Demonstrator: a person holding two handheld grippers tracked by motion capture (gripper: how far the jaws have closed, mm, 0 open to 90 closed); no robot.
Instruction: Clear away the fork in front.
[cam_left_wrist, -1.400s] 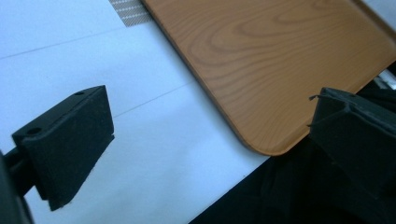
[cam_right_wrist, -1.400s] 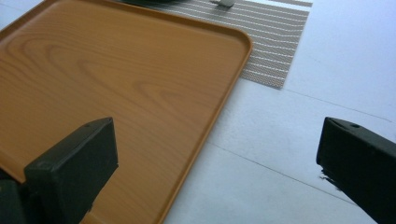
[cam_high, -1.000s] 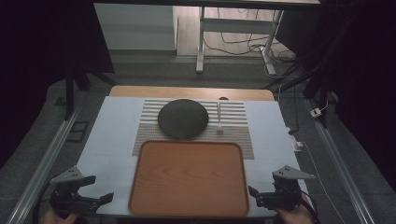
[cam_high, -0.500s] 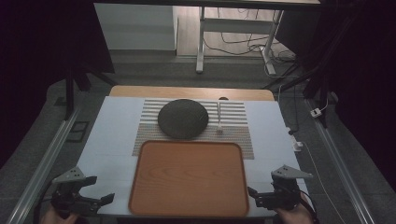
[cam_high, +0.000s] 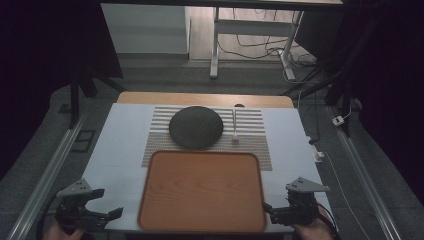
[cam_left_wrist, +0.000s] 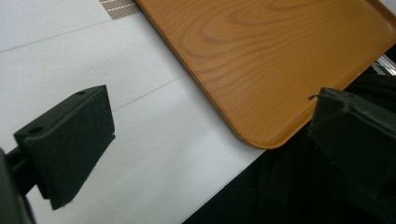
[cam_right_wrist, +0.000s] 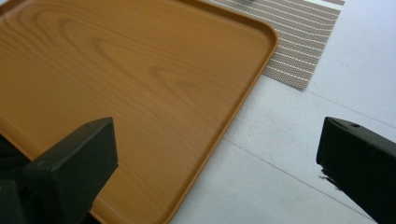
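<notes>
A wood-grain orange tray (cam_high: 200, 192) lies empty at the near middle of the table. My left gripper (cam_high: 109, 202) hovers open at the tray's near left corner, and my right gripper (cam_high: 276, 201) hovers open at its near right corner. In the left gripper view the jaws of the left gripper (cam_left_wrist: 212, 108) stand wide apart around the tray's rounded corner (cam_left_wrist: 261, 137), holding nothing. In the right gripper view the right gripper (cam_right_wrist: 219, 135) is just as wide, with the tray's right rim (cam_right_wrist: 233, 116) between its jaws but not touched.
Behind the tray a striped placemat (cam_high: 252, 142) carries a dark round plate (cam_high: 196, 127) and a white spoon (cam_high: 234, 127). White table cover (cam_high: 120, 150) flanks the tray. A hand shows at the bottom edge under each gripper.
</notes>
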